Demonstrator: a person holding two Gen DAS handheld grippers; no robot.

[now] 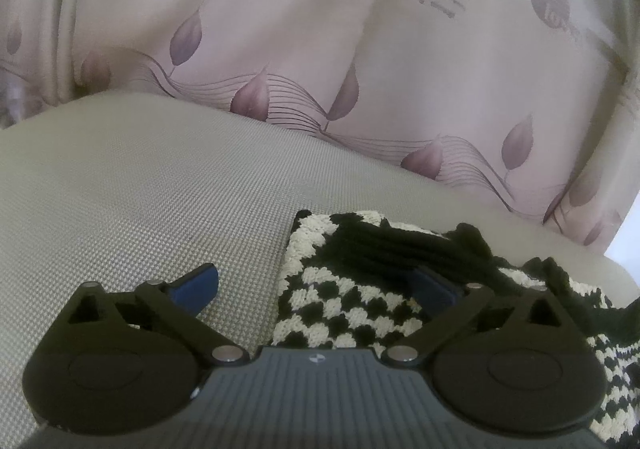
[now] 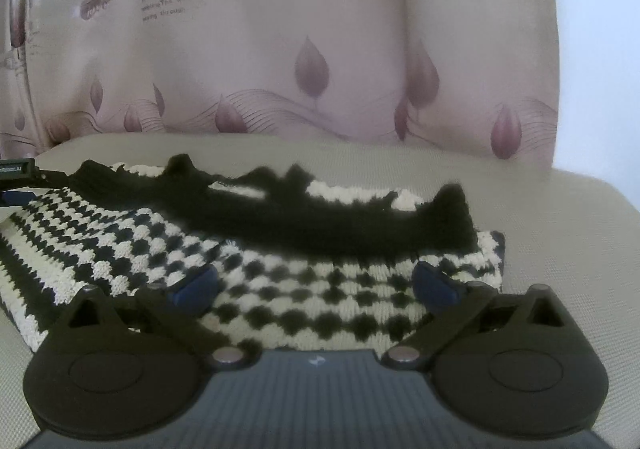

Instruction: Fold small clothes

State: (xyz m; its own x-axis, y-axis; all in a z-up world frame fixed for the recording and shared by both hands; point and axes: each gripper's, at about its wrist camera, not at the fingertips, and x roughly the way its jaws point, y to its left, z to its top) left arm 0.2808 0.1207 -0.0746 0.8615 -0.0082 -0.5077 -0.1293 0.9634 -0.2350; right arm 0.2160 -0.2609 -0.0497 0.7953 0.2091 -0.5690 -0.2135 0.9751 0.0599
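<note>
Behind everything, from 9 o'clock round to 3 o'clock in both wrist views, hangs a pale pink curtain (image 1: pixel 304 33) printed with mauve leaves, wavy lines and some small lettering. Below it spreads a beige woven cushion (image 1: pixel 132 201), which fills the 7 to 10 o'clock part of the left wrist view and the 3 to 5 o'clock edge of the right wrist view.

On the cushion lies the knitted garment (image 2: pixel 304 289), a black-and-cream checked piece with a plain black band (image 2: pixel 320 217) running across its far side, toward 12 o'clock. In the left wrist view its near corner sits at 4 to 5 o'clock, reaching under the gripper body.

Next, the left gripper (image 1: pixel 316 287) has its jaws spread wide: one blue fingertip (image 1: pixel 198 283) rests over bare cushion at 8 o'clock, the other over the knit at 4 o'clock, straddling the garment's edge. The right gripper (image 2: pixel 316 285) is likewise spread wide, both blue fingertips (image 2: pixel 434 283) low over the checked knit; contact cannot be judged.

At 9 o'clock in the right wrist view, part of the other gripper shows at the frame edge.
</note>
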